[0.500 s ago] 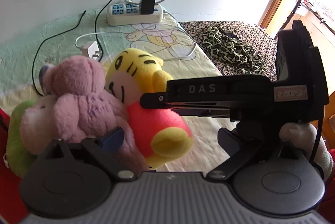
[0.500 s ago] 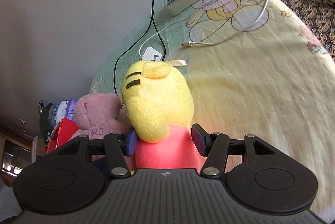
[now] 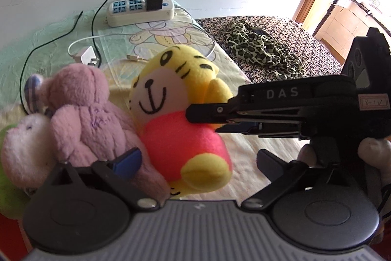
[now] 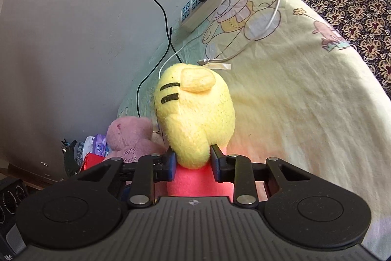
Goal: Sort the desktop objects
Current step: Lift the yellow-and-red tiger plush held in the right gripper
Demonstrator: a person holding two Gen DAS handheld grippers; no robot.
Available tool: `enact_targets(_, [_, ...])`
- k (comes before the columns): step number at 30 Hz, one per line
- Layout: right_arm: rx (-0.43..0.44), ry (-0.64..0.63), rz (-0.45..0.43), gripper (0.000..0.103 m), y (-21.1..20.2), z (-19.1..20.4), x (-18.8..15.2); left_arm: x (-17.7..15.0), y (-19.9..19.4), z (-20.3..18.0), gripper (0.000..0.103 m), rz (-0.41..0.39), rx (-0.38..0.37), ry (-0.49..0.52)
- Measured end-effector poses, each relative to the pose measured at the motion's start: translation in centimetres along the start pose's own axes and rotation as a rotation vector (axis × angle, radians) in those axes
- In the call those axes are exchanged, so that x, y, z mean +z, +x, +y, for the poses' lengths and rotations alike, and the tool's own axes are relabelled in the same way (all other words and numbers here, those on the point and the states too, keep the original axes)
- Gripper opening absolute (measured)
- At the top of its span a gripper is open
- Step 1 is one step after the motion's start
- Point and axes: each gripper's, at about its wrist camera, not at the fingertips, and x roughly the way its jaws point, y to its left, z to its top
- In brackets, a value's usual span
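Right tool (image 4: 191, 164) grips yellow tiger plush (image 4: 195, 114) — left tool (image 3: 198, 161) open

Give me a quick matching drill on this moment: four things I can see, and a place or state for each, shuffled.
Things:
1. yellow tiger plush
2. pink plush
3. power strip
4. left gripper

States:
A. open, holding nothing
B. by the wall, black adapter plugged in
C. clamped by the right gripper
D. leaning against the tiger's side

Pairs: 1-C, 2-D, 3-B, 4-A
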Motion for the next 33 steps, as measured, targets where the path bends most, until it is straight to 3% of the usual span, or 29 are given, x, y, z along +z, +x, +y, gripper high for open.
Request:
enact_targets(6, [-0.034,0.001,-0.072,0.029,-3.2,-0.5,-0.8,-0.5,1.3,-2.8,0.1,0.009,-0.011,0.095])
enact_targets(12, [-0.067,-0.021,-0.109,0.028,-6.4,-0.2,-2.7,-1.0,2.3,-4.3,0.08,0.04,-0.038,0.125])
enact_targets(20, [-0.114,-0.04,-0.137,0.028,-9.3,1.0,-6.3,-3.5,-0.2,-7.0,0.079,0.016,-0.066,0.181])
enact_targets(29, [-0.083,-0.089,-0.19,0.028,-11.7,3.6,-8.9,-5.3,-5.2,-7.7,0.079,-0.093,-0.079,0.169])
enact_targets(33, [-0.033,-0.126,-0.197,0.028,-11.7,5.3,-10.0,-5.9,-7.6,-7.0,0.079,-0.153,-0.044,0.146])
